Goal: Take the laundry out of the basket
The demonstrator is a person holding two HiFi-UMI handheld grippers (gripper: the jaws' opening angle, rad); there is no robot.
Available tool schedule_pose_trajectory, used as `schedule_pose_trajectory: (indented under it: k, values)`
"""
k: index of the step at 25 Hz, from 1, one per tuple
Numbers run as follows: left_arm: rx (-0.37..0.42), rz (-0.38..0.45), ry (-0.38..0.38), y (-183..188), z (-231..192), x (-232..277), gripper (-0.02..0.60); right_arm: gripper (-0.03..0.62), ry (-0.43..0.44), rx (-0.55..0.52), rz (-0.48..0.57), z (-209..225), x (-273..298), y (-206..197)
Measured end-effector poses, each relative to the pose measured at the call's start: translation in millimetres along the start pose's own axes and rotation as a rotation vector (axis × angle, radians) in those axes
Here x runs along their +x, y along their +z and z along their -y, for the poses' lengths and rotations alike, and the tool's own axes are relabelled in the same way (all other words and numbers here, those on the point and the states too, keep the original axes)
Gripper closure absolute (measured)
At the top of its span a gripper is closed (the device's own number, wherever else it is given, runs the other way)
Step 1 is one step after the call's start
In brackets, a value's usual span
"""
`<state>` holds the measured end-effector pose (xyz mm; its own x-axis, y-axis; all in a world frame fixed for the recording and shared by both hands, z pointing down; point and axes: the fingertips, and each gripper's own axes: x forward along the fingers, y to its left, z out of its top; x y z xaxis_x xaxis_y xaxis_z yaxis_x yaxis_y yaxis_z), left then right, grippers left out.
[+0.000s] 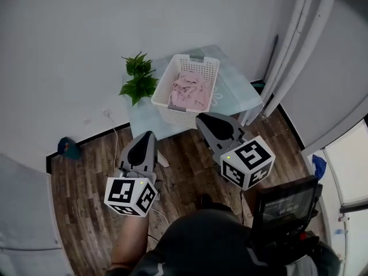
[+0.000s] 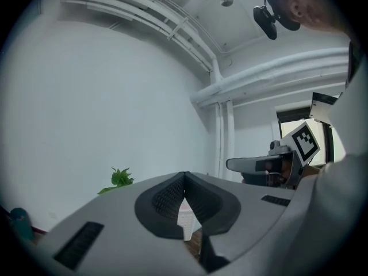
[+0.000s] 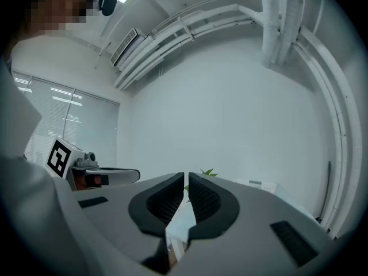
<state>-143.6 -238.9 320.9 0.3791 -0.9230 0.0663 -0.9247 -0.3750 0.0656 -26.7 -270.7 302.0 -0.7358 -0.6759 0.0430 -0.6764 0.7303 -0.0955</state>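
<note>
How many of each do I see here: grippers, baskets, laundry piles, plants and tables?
Grippers: 2 (left gripper, right gripper)
Basket: 1
Laundry pile: 1
Plant: 1
Table: 1
Total: 6

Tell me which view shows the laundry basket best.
Head view: the whole white basket sits on the table, with pink laundry visible inside. The left gripper view shows only a sliver of its slatted wall between the jaws. The right gripper view shows just a bit of its rim.
</note>
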Motion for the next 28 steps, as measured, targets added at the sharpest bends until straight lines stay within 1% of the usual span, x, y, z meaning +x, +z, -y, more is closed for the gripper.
schedule_pose_trajectory:
  k: [6, 9, 13, 20, 24, 28]
  values:
    - [0.013, -0.018, 0.014, 2.5, -0.1, 51.7, 0.578, 0.574, 0.031, 0.003, -0.017, 49.2, 17.4, -0.3]
    - [0.005, -0.028, 0.025, 1.5, -7.6, 70.0, 0.578, 0.574, 0.026, 0.011, -0.025, 68.6, 29.5, -1.9]
    - [0.008, -0.039, 0.022, 1.2, -20.1, 88.9, 0.578, 0.572, 0.015, 0.017, -0.032, 85.2, 47.6, -3.8]
    - [0.005, -0.035, -0.024, 2.4, -58.8, 119.8, 0.578, 0.572, -0.051, 0.014, -0.058, 104.9, 91.8, -8.0]
    - [0.008, -0.020, -0.070, 10.2, -88.6, 136.1, 0.578, 0.566, -0.101, 0.008, -0.075, 110.2, 122.0, -6.5]
    - [0.022, -0.009, -0.123, 15.6, -112.0, 150.1, 0.578, 0.546, -0.167, 0.008, -0.063, 118.6, 145.6, -0.3]
